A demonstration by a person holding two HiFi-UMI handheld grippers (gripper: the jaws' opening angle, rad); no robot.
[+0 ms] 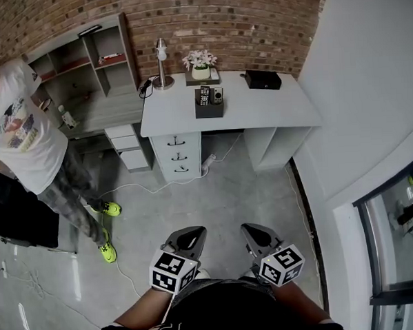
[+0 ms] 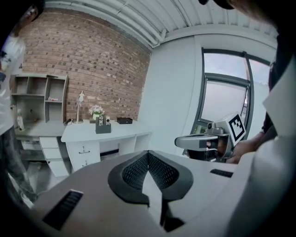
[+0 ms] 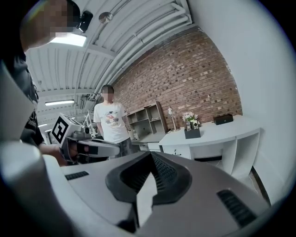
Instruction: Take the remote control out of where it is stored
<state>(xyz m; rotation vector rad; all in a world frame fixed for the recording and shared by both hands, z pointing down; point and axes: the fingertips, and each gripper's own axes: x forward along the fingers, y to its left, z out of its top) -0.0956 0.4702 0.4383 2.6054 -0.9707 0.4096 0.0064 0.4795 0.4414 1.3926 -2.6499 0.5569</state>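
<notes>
Brick-walled room, white desk [image 1: 259,113] against wall. Remote [image 1: 204,95] upright in dark holder [image 1: 209,111] mid-desk. Left gripper [image 1: 187,236] and right gripper [image 1: 257,234] well short of desk, jaws pressed together, empty. Best: approach desk, spread one gripper's jaws, pinch remote top, lift straight up.

An office: white desk [image 1: 259,108], shelf unit [image 1: 84,60], brick wall [image 1: 240,21].

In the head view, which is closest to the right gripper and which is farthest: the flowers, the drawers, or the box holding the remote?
1. drawers, under the front of the desk, nearest the right gripper.
2. remote holder, in the middle of the desk top.
3. flowers, at the desk's back edge, farthest.
</notes>
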